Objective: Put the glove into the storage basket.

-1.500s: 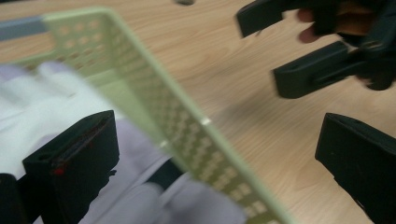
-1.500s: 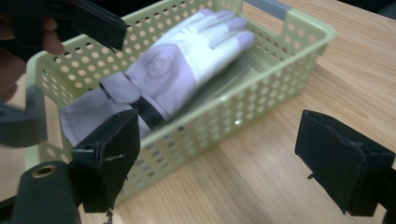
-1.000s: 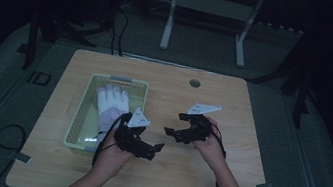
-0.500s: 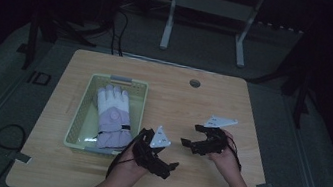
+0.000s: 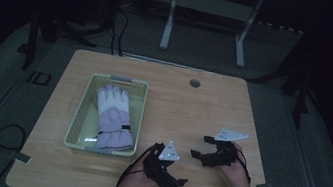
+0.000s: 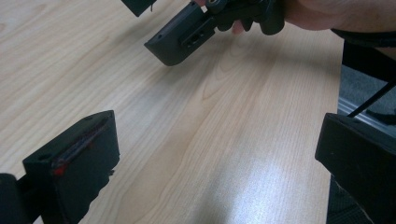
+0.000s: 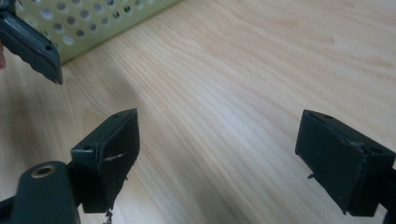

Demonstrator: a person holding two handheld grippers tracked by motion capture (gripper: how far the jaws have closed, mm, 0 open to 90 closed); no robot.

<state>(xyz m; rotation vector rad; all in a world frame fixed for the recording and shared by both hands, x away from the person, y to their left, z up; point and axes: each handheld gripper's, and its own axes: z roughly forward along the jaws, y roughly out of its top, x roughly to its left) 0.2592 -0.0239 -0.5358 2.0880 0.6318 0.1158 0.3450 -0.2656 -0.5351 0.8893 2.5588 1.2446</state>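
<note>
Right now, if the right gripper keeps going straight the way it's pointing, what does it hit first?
Probably the left gripper, whose jaw crosses just ahead of the right gripper, before the green basket; depth is unclear.

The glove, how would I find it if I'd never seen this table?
Start at the wooden table and look to its left half for the pale green basket with holes in its walls. The glove lies flat inside, fingers pointing away from the person. It is the only soft white and lilac thing there.
</note>
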